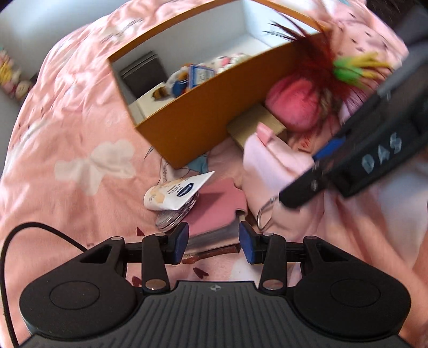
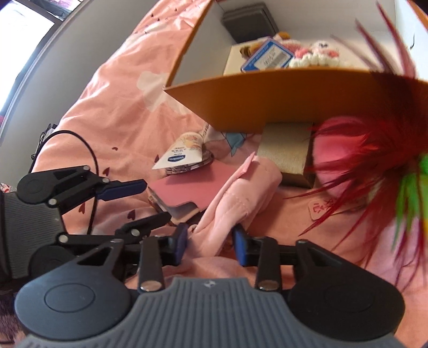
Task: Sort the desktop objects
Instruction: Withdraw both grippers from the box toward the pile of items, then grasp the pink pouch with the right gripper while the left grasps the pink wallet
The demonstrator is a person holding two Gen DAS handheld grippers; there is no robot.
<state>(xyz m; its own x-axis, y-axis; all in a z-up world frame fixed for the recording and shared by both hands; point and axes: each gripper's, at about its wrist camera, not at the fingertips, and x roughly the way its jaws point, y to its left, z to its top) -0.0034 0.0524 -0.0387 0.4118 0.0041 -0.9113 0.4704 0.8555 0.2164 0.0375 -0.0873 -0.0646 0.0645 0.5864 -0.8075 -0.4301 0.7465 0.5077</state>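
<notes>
In the left wrist view, the left gripper [image 1: 213, 242] sits at lower centre, jaws released above a pink card holder [image 1: 214, 203]. A white tube [image 1: 176, 191] lies just left of that. An orange box [image 1: 211, 115] fills the upper middle. In the right wrist view, the right gripper [image 2: 210, 245] at lower centre has its jaws parted around pink cloth [image 2: 235, 198]; whether they pinch it cannot be told. A feather toy [image 2: 374, 150] blurs the right.

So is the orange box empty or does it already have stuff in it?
Not empty. The orange box is open-topped and already holds a dark case, a blue-edged card and crocheted toys.
</notes>
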